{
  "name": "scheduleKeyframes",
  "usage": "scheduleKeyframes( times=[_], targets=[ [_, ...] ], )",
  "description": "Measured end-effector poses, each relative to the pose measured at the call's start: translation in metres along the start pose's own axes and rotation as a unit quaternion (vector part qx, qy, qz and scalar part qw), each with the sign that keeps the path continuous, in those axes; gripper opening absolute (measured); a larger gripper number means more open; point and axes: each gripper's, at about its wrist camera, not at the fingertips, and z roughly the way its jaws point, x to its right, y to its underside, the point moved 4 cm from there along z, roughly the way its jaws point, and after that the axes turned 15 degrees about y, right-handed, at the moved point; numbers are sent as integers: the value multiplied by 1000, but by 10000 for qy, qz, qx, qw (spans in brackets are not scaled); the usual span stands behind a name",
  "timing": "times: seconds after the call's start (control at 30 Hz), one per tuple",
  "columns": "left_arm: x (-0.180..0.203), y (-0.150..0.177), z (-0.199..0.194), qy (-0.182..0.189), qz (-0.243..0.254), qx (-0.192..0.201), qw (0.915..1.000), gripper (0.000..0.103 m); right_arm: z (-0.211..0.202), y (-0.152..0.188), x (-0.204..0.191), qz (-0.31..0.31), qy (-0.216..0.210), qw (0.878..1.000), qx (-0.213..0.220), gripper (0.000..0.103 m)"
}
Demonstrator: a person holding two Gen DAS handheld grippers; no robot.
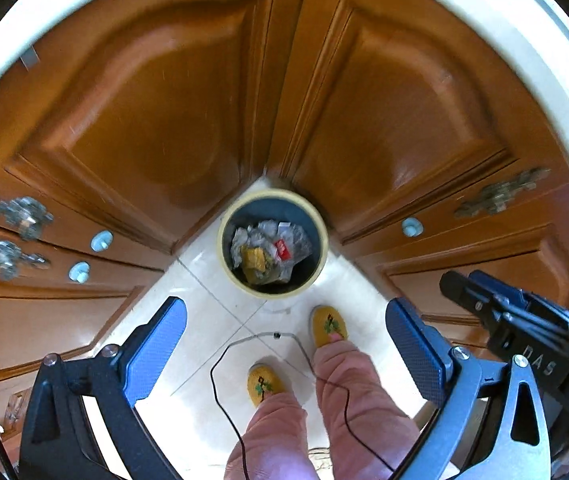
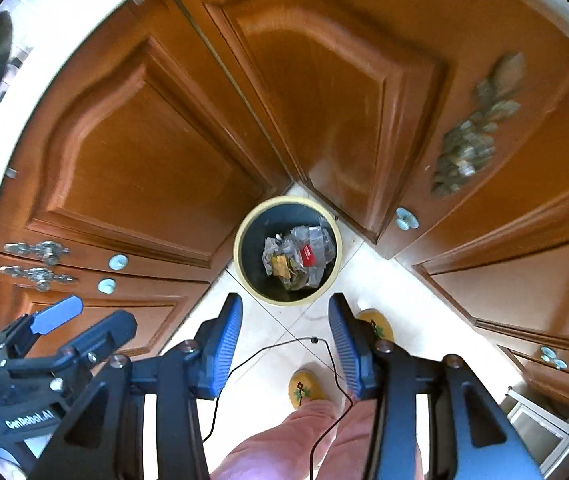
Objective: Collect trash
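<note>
pink trousers (image 1: 348,404), yellow slippers (image 1: 328,326), black grippers' perhaps ribbed blue fingers (image 2: 226,344)

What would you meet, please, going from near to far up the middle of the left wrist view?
Pink trouser legs → yellow slippers → trash bin holding crumpled wrappers → corner where the wooden cabinet doors meet.

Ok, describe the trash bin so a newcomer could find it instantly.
Find the inner corner where the two runs of brown wooden cabinets meet. On the pale floor tiles there stands the round bin: cream rim, dark inside, crumpled wrappers at the bottom, the only container in view.
</note>
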Motion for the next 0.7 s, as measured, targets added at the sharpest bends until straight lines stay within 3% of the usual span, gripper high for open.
scheduleKeyframes(
  times=[0.33,0.5,0.7],
  targets=[
    [65,-29,-130,67,323,1001,9944,99,-141,-12,15,7,-132,9947,1023,45],
    [85,-39,-177,-99,376,1182,9922,99,-202,-20,22,-22,-17,9862,1658,46],
    [112,-47,-232,-203,629,1599,9849,99,-272,-26,25,-87,59,9709,2391,54]
  ],
)
